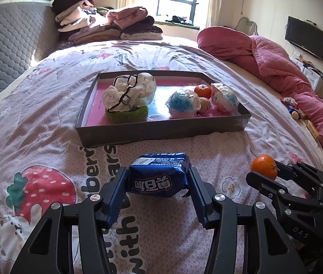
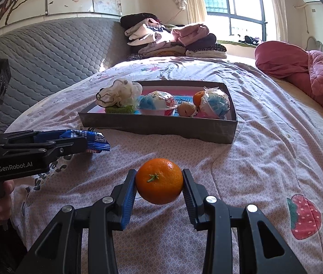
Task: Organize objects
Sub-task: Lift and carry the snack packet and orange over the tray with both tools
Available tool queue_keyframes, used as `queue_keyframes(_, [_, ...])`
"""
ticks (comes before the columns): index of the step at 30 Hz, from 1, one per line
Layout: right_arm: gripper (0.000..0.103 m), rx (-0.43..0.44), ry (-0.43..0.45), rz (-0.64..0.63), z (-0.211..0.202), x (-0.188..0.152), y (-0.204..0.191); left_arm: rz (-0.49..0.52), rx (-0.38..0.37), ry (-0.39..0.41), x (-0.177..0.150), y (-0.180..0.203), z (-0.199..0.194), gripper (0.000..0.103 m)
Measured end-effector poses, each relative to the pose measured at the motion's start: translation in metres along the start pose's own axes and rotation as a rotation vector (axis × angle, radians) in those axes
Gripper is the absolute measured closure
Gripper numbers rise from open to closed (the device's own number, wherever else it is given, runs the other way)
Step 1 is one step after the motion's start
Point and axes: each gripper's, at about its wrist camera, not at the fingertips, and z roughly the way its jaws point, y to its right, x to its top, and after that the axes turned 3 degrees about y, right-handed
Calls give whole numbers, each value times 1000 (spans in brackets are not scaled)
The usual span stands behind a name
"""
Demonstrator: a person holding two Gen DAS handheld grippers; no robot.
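Blue snack packet (image 1: 159, 173) pinched in left claw (image 1: 156, 182), pads on both ends, held just above the bed (image 1: 47, 137). No earlier frame, so just: gripped now. Mandarin (image 2: 159, 180) clamped between right claw (image 2: 159, 187) pads, stem facing camera, also lifted off the bedspread. Grey tray (image 1: 161, 130) sits on the bed beyond both claws, apart from them. Inside it: white bundle on green base (image 1: 127, 98) on the left, wrapped blue-white ball (image 1: 183, 102), second mandarin (image 1: 203, 90), another wrapped ball (image 1: 224, 97) to the right. Folded clothes (image 1: 106, 25) stacked far back.
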Motion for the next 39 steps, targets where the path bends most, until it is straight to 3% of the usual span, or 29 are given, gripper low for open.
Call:
queue_keyframes(19, [64, -7, 13, 8, -1, 7, 5, -21, -16, 61, 21, -1, -9, 51])
queue_keyframes(39, [64, -33, 160, -52, -2, 72, 17, -3, -5, 138, 60, 6, -17, 51])
